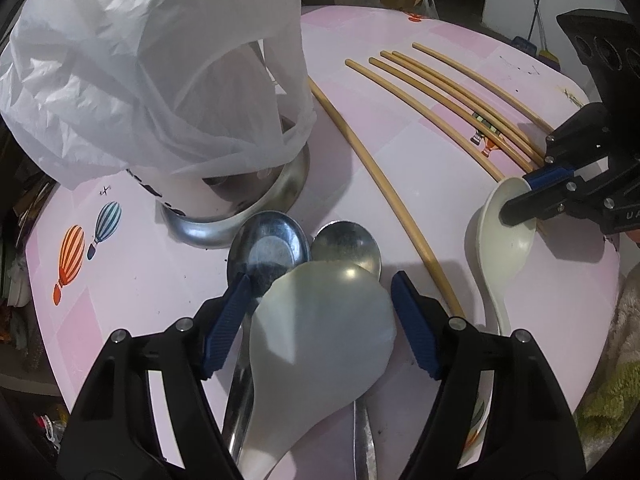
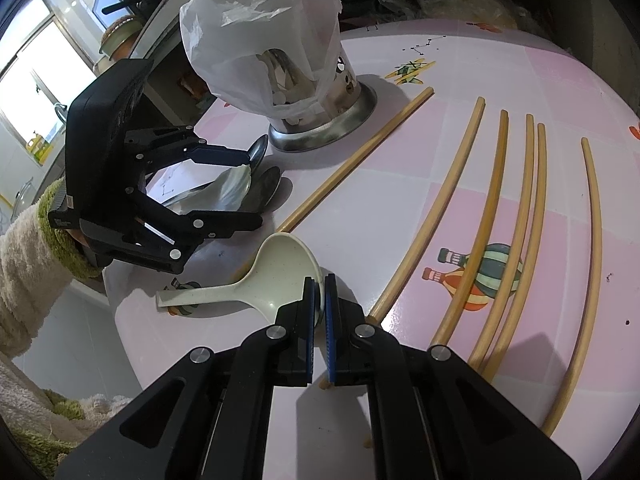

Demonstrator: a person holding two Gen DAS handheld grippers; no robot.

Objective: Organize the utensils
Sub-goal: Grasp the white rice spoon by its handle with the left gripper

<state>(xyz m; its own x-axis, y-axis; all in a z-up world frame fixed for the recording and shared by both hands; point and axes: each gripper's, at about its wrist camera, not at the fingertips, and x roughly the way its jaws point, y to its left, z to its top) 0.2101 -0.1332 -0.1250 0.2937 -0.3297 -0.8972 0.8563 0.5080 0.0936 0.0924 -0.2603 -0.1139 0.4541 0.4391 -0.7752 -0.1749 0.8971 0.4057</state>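
My left gripper (image 1: 318, 276) is shut on a wide white flat spoon (image 1: 320, 328), whose bowl spans the gap between the blue pads (image 1: 224, 324). Under it two metal spoons (image 1: 268, 244) (image 1: 348, 244) lie on the pink table (image 1: 140, 300). From the right wrist view the left gripper (image 2: 254, 190) holds that white spoon (image 2: 234, 186) tilted over the metal spoons (image 2: 268, 188). My right gripper (image 2: 320, 280) is shut on the rim of a cream ladle spoon (image 2: 280, 268), whose handle rests on the table. The right gripper (image 1: 520, 194) and the ladle (image 1: 500, 248) show at the right of the left wrist view.
A metal utensil holder (image 1: 240, 216) (image 2: 324, 132) stands at the back under a crumpled white plastic bag (image 1: 160, 60) (image 2: 264, 32). Several bamboo chopsticks (image 1: 460, 92) (image 2: 500, 220) lie spread on the table; one more (image 2: 360, 152) lies near the holder. A fuzzy sleeve (image 2: 24, 260) is at the left table edge.
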